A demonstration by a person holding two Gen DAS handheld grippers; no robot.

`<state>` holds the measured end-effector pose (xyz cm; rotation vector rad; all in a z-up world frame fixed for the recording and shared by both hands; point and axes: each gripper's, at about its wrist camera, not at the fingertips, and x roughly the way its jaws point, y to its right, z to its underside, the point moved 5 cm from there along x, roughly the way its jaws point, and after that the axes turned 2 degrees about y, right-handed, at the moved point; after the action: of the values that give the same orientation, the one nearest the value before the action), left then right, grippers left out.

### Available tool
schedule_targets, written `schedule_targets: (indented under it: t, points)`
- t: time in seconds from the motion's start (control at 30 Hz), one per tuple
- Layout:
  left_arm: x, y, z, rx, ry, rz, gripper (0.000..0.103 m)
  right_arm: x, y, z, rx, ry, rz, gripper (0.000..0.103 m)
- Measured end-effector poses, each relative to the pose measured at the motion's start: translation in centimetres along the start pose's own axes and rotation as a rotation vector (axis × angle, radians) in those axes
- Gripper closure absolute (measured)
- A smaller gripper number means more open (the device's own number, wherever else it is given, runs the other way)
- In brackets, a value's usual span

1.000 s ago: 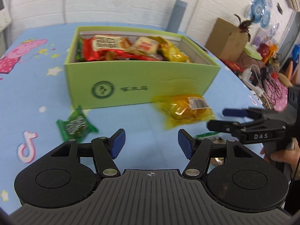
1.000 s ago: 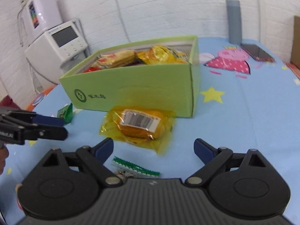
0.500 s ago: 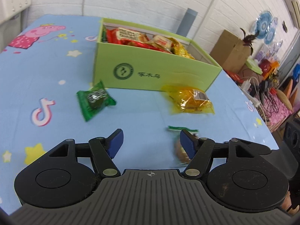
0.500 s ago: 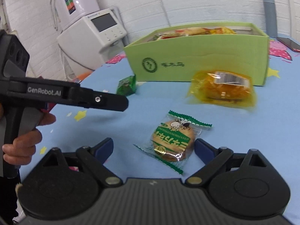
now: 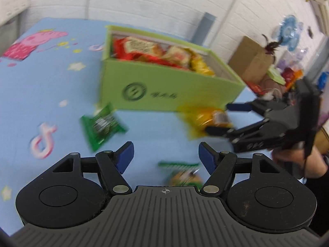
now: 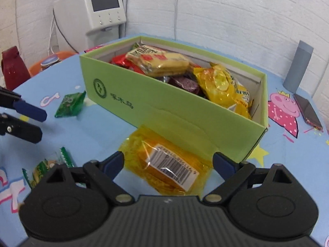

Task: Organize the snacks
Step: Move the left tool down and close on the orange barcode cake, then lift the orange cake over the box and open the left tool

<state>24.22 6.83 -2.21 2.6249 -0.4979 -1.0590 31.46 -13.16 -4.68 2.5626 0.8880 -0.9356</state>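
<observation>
Your right gripper (image 6: 168, 162) gapes wide and empty over the yellow pack (image 6: 164, 162) lying against the box (image 6: 174, 113); close carelessly and the slick wrapper may slip or snag the wall.

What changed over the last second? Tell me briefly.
The right gripper swung back from the cookie packet to straddle the yellow packet, jaws open. The left gripper jaws have just been opening, gripping nothing. Nothing was grasped or released; the green box stayed put.
</observation>
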Motion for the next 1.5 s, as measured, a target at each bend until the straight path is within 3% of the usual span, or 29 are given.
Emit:
schedule_targets:
  t: [0.2,0.37,0.43,0.47,0.53,0.57,0.6,0.67,0.73,0.83,1.03,1.13,1.27,1.43,1.5]
  points:
    - [6.4,2.9,-4.1,0.031,-0.073,0.07,0.042,-2.1,1.6,2.2,0.209,0.067,-0.027,0.008]
    - [11.0,4.0,-4.2,0.01,-0.153,0.109,0.039,-0.9,2.2,3.2,0.245,0.037,-0.022,0.006]
    - [12.0,4.3,-3.9,0.007,-0.182,0.105,0.045,-0.1,1.7,3.2,0.247,0.035,-0.058,0.005]
    - [12.4,4.5,-3.4,0.011,-0.2,0.105,0.055,0.0,1.2,3.1,0.228,0.047,-0.061,0.005]
    - [12.0,4.7,-2.9,0.021,-0.194,0.109,0.065,0.0,0.1,3.1,0.19,0.047,-0.065,0.005]
    - [11.6,4.8,-2.5,0.008,-0.204,0.124,0.077,-0.2,-0.4,3.2,0.19,0.048,-0.075,0.007]
    - [10.9,4.8,-2.1,-0.001,-0.203,0.124,0.078,-0.8,-0.9,3.5,0.187,0.05,-0.06,0.018]
    - [9.3,5.1,-1.3,0.007,-0.192,0.113,0.08,-2.0,-1.4,4.1,0.184,0.054,-0.051,0.03]
    - [7.9,5.5,-0.8,-0.008,-0.183,0.116,0.081,-3.4,-1.5,4.6,0.231,0.063,-0.092,0.03]
    - [5.7,6.7,-1.4,0.011,-0.139,0.11,0.081,-5.4,-2.3,4.0,0.218,0.095,-0.078,0.03]
    - [2.5,8.9,-8.8,0.083,0.019,0.104,0.079,-8.6,-1.2,-2.6,0.138,0.222,-0.027,0.024]
    - [3.7,8.7,-13.1,0.103,0.059,0.073,0.078,-7.1,1.2,-6.8,0.114,0.237,-0.007,0.023]
    - [8.9,7.0,-17.1,0.112,0.037,0.022,0.074,-2.0,5.0,-10.7,0.134,0.193,-0.013,0.023]
    - [15.7,2.9,-16.7,0.055,-0.05,0.007,0.063,5.6,7.6,-10.0,0.176,0.076,-0.036,0.023]
    - [15.9,2.7,-16.1,0.091,-0.027,0.018,0.062,6.1,7.1,-9.3,0.14,0.113,-0.032,0.013]
